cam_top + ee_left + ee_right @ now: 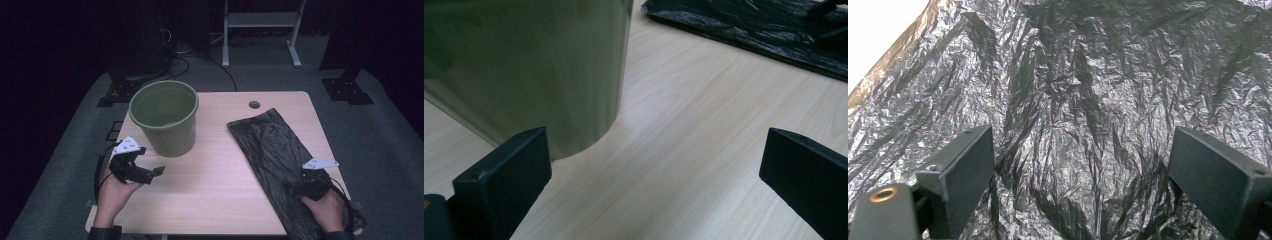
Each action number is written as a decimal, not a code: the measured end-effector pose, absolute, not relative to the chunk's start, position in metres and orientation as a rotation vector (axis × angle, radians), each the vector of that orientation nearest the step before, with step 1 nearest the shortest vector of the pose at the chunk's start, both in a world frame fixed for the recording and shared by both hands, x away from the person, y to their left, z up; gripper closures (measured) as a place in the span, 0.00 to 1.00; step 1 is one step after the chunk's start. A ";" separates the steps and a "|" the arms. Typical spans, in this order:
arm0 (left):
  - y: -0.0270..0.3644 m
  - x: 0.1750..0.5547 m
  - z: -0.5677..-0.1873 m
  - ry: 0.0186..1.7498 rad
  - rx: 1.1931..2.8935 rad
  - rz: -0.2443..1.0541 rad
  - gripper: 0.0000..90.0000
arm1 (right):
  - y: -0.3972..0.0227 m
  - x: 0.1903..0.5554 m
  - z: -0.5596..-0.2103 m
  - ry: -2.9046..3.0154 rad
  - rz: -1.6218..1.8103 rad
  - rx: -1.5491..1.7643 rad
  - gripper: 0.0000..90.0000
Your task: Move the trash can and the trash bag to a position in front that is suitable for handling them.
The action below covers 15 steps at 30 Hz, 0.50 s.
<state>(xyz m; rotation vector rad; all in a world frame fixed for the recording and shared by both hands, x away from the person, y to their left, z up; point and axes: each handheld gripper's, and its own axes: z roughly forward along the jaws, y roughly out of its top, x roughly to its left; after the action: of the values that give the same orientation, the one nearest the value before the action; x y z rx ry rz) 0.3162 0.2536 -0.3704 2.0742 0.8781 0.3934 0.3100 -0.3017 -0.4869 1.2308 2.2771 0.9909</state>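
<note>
Right hand-held gripper over black bag

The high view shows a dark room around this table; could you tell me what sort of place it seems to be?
Probably a lab or recording workspace, not a home. A lone light wooden table stands on grey carpet, loose cables run to dark equipment behind it, and a white metal frame stands beyond.

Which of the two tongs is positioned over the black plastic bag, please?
The right tongs, open above the crumpled black plastic bag. The left tongs are open beside the green bucket, over bare table.
</note>
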 end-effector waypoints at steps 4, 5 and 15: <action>0.255 0.319 -0.362 0.884 2.070 0.406 0.00 | -0.302 0.310 -0.487 2.277 0.991 1.231 0.12; 0.256 0.320 -0.360 0.887 2.069 0.407 0.00 | -0.302 0.310 -0.487 2.277 0.991 1.230 0.12; 0.259 0.325 -0.337 0.889 2.043 0.428 0.00 | -0.302 0.310 -0.487 2.278 0.991 1.229 0.12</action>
<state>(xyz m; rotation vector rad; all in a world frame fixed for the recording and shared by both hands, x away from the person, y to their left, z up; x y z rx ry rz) 0.3254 0.2588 -0.3371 2.0431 0.8886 0.4279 0.3099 -0.3017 -0.4870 1.2294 2.2781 0.9909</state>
